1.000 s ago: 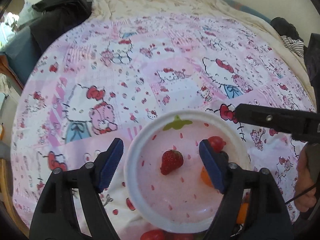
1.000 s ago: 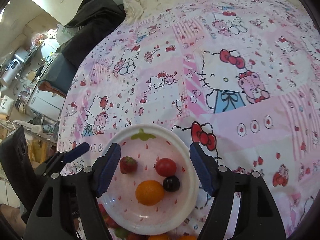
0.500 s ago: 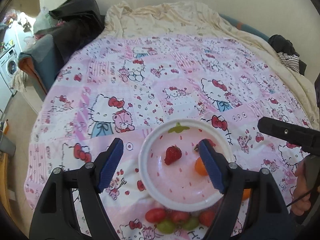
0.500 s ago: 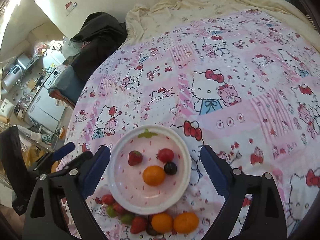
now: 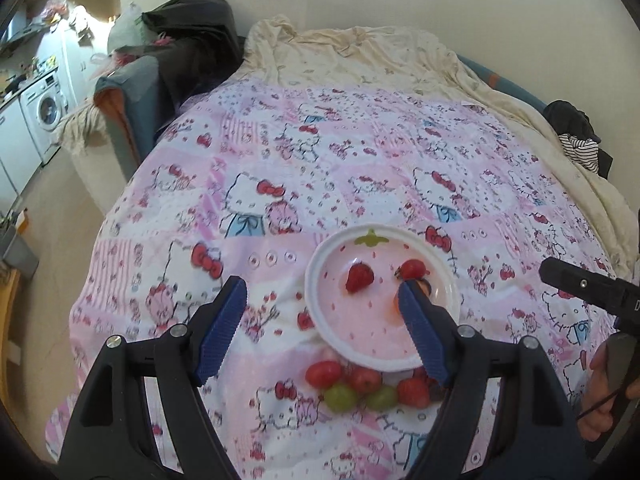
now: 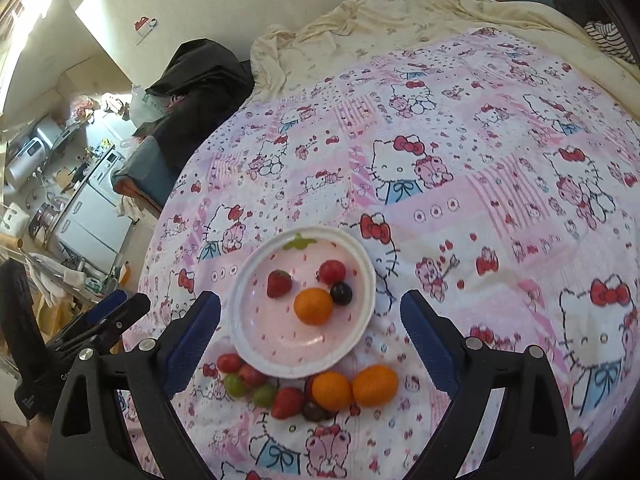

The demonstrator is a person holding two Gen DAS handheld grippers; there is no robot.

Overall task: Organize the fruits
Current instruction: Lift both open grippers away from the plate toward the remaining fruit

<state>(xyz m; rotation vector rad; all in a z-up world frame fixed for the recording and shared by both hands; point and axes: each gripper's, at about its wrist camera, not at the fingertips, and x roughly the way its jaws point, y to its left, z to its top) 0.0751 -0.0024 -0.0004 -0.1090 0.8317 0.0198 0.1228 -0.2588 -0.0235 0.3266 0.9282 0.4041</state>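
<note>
Both tongs, left and right, are matte black plastic frames with silver screws and ribbed blue pads; a bare-skinned hand and thin black cable show beside the left tongs.

Matt printed cloth on bedspread, soft, lightly creased; cream sheet at far end, rumpled. Plate glossy smooth plastic w/ printed specks. Oranges dimpled, dull sheen; grapes glossy. Gripper pads blue ribbed, looks rubbery; frames matt black plastic, metal screws.
</note>
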